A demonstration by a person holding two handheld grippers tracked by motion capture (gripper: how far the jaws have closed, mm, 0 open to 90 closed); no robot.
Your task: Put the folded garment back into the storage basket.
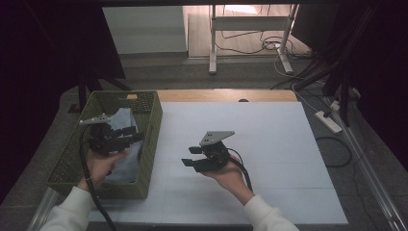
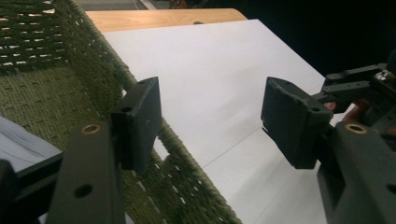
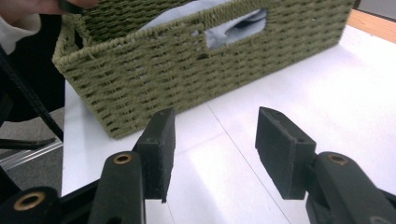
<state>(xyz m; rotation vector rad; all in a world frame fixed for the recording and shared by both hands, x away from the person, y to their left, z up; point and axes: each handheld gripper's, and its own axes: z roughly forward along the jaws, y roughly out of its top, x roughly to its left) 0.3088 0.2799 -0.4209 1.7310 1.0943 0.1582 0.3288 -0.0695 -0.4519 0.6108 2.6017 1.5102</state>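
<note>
A green woven basket [image 1: 153, 120] stands at the table's left with a light blue cloth [image 1: 126, 161] lying in it. My left gripper [image 1: 133, 134] hovers over the basket's inside, near its right wall, open with nothing between the jaws. In the left gripper view the left gripper [image 2: 212, 121] straddles the basket [image 2: 56, 84] rim. My right gripper [image 1: 191, 156] is above the white table surface [image 1: 260, 130], pointing left at the basket, open and holding nothing. In the right gripper view the right gripper [image 3: 219, 147] faces the basket [image 3: 140, 79], and the cloth [image 3: 233, 28] shows through its handle hole.
The right gripper [image 2: 359, 84] appears at the right edge of the left gripper view. A wooden strip [image 1: 226, 95] borders the table's far edge. On the floor to the right lie a power strip [image 1: 329, 122] and cables. A desk frame [image 1: 214, 48] stands behind.
</note>
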